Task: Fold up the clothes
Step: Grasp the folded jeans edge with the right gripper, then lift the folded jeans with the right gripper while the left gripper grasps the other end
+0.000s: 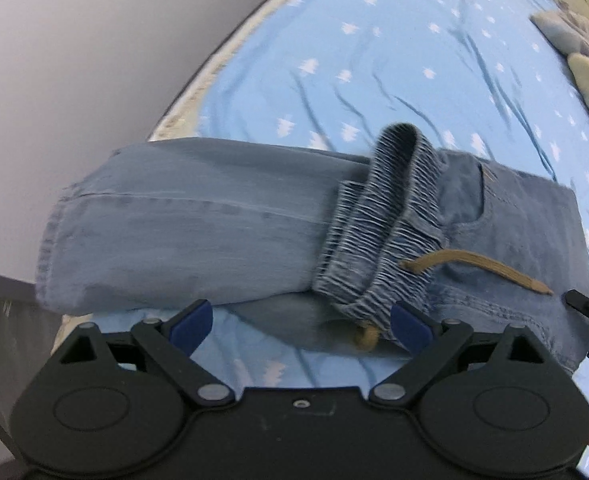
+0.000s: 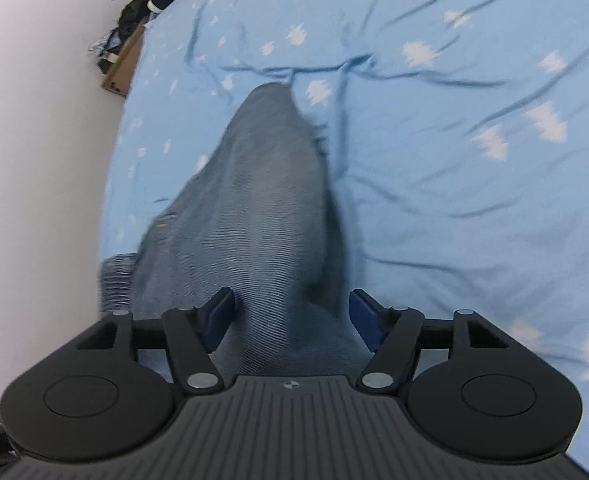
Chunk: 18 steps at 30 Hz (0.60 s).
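Note:
A pair of light blue jeans (image 1: 182,220) lies folded on the bed, legs doubled over. Its ribbed elastic waistband (image 1: 386,208) with a tan drawstring (image 1: 482,266) sits on top. My left gripper (image 1: 300,322) is open, its blue pads (image 1: 192,322) just at the near edge of the jeans, holding nothing. In the right wrist view the jeans (image 2: 250,216) run away from the camera and pass between the blue pads (image 2: 360,312). My right gripper (image 2: 292,316) is open with the denim in the gap, not pinched. The right gripper's tip shows in the left wrist view (image 1: 582,304).
The bed has a light blue sheet with white marks (image 1: 374,60), wrinkled. The mattress edge (image 1: 214,64) and white wall (image 1: 74,60) are at the left. Pillows or soft toys (image 1: 574,40) lie at the far right. A cardboard box (image 2: 124,64) and dark clutter sit beyond the bed.

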{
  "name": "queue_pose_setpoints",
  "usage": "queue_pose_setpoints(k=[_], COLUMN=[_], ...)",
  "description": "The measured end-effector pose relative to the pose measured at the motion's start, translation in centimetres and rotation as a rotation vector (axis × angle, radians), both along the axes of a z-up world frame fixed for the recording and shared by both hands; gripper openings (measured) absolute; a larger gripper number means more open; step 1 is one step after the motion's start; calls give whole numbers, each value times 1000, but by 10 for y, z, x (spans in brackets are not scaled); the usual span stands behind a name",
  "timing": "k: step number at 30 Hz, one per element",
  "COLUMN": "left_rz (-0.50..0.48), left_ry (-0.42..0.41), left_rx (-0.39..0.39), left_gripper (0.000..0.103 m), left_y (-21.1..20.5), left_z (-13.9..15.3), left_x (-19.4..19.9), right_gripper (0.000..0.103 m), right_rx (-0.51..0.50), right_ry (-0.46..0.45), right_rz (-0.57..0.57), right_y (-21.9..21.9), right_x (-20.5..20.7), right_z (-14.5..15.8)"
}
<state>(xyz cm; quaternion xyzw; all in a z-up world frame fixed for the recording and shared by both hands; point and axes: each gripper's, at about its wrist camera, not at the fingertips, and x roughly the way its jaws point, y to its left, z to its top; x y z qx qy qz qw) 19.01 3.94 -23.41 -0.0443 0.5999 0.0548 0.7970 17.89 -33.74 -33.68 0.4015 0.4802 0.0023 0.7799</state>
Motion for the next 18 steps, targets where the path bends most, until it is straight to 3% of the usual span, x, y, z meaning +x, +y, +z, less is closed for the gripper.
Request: queue_pose_setpoints(k=[2,4,10,18], left_rz=[29,58,75,17], left_ry=[-5,-12,-31,-95], left_rx=[-3,-14,-57,-177], left_gripper=[95,95,95,95], left_y=[10,21,49,100], left_z=[4,9,19,25], left_x=[-1,-2,2,14], right_gripper=[47,26,17,16], right_rx=[-3,-85,-248,-481], right_ry=[-6,7,-94,-256], right_rz=[12,36,52,133], right_y=[8,23,58,165], right_x=[6,13,13,4], right_z=[1,9,60,146])
